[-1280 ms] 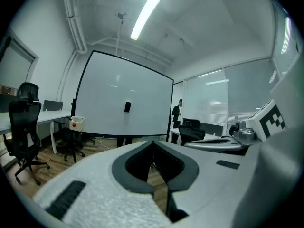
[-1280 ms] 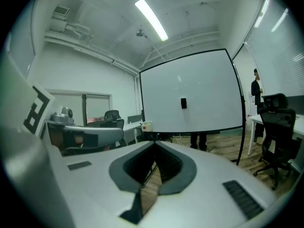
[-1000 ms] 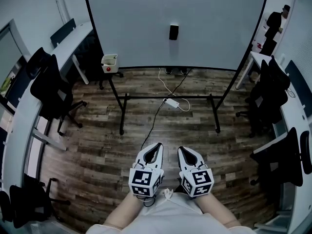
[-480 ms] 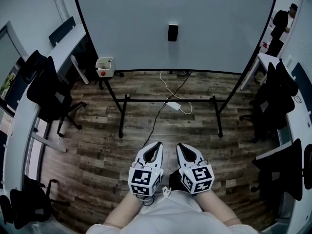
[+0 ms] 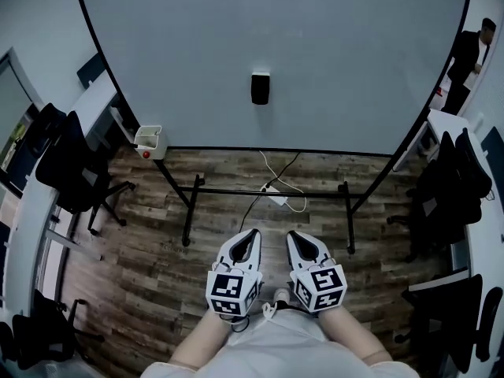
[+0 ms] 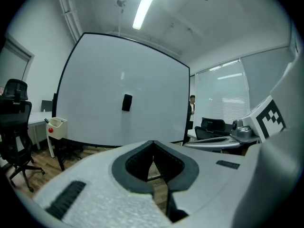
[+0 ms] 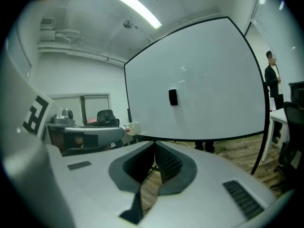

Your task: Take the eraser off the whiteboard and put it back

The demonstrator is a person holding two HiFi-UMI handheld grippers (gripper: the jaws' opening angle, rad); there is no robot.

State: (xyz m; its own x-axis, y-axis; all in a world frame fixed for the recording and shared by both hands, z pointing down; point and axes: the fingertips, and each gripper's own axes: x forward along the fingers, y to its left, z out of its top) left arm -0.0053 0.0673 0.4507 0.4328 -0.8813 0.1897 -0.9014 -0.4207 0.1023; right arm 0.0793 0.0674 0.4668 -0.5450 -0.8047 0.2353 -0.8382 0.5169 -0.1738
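A small black eraser sticks to the middle of the big whiteboard ahead; it also shows in the left gripper view as the eraser and in the right gripper view as the eraser. My left gripper and right gripper are held side by side near my body, well short of the board. Both point toward it. Each has its tips together with nothing between them, as the left gripper and right gripper show.
The board stands on a black frame with a white cable and power strip on the wood floor beneath. A small white box hangs at the board's lower left. Desks and office chairs line both sides. A person stands at far right.
The whiteboard and eraser have grown larger and nearer in the head view as I move toward them. Both grippers keep the same pose, shut and side by side.
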